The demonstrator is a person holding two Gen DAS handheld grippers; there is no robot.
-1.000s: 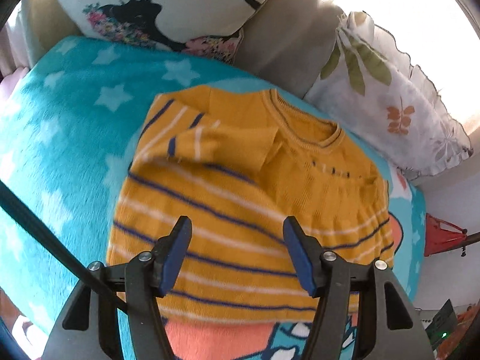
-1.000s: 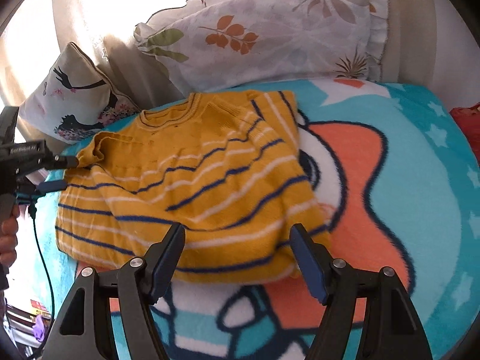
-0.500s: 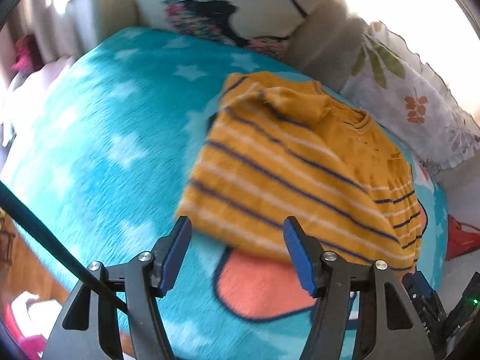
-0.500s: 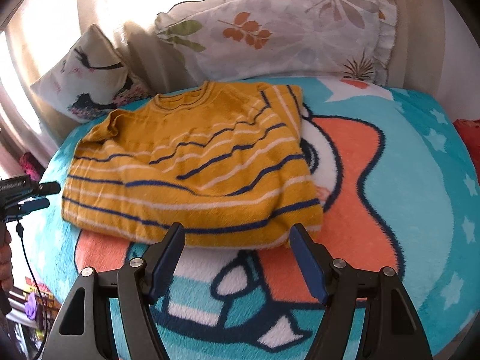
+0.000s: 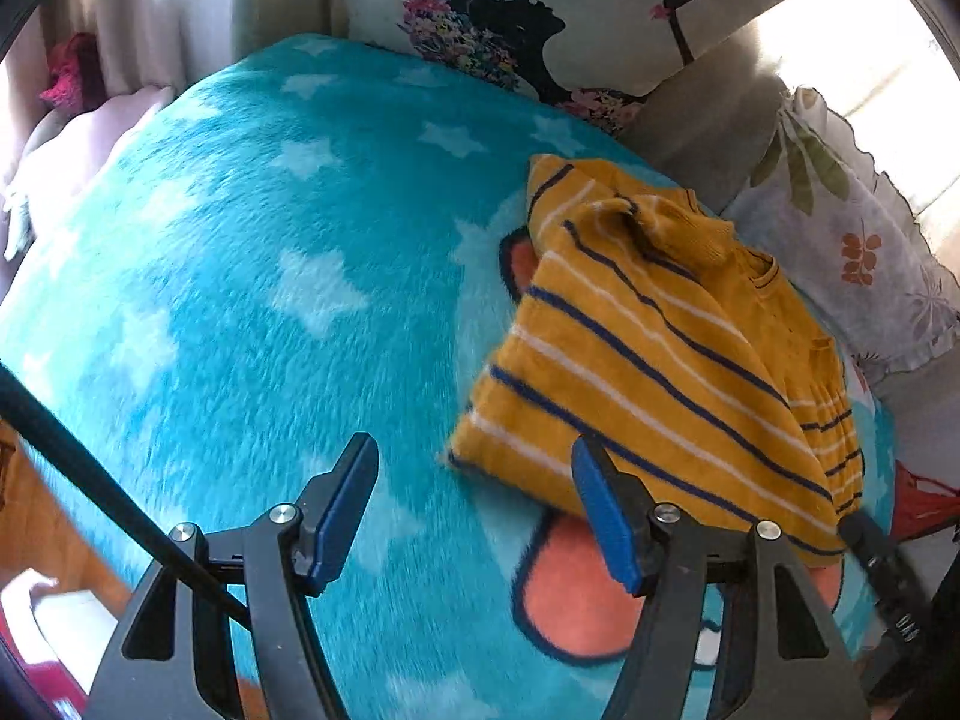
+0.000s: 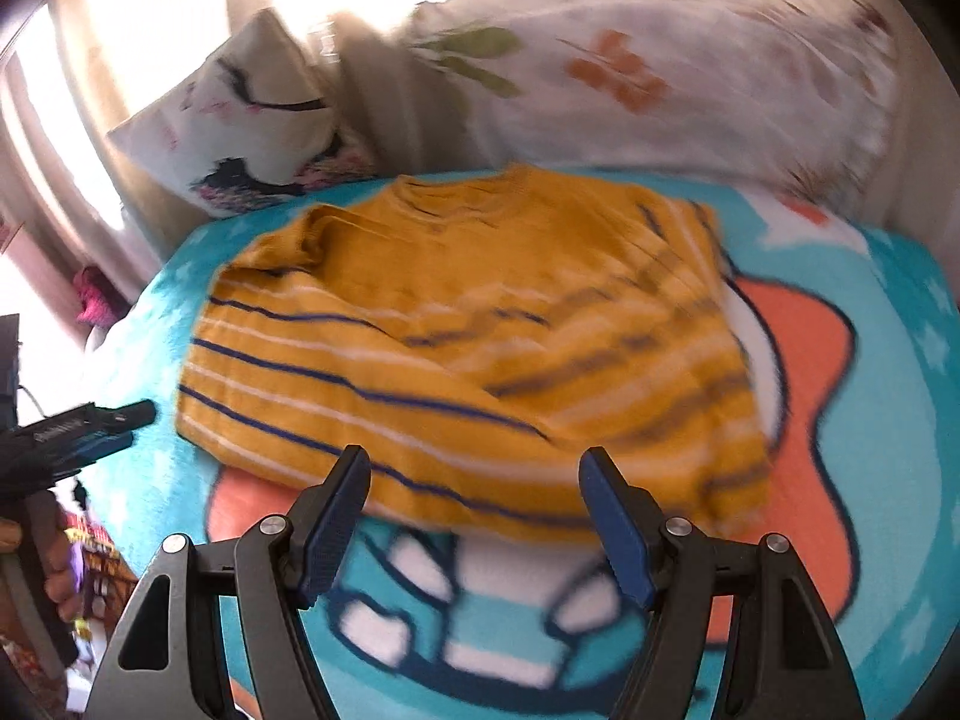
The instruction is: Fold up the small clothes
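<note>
A small yellow sweater (image 5: 660,354) with navy and white stripes lies folded flat on a turquoise star blanket (image 5: 270,276). In the right wrist view the sweater (image 6: 456,324) fills the middle, its hem edge nearest. My left gripper (image 5: 474,480) is open and empty, just off the sweater's near left corner; it also shows at the left edge of the right wrist view (image 6: 90,426). My right gripper (image 6: 474,492) is open and empty, hovering at the sweater's hem edge.
A pillow with a black silhouette print (image 5: 540,24) and a leaf-print frilled pillow (image 5: 852,252) lean against the sofa back behind the sweater. The blanket has an orange cartoon patch (image 6: 804,348). A red object (image 5: 924,504) lies past the blanket's right edge.
My left gripper has swung away to the left, so the sweater has shifted from centre to the right of its view. My right gripper has moved slightly closer to the hem; its view is blurred.
</note>
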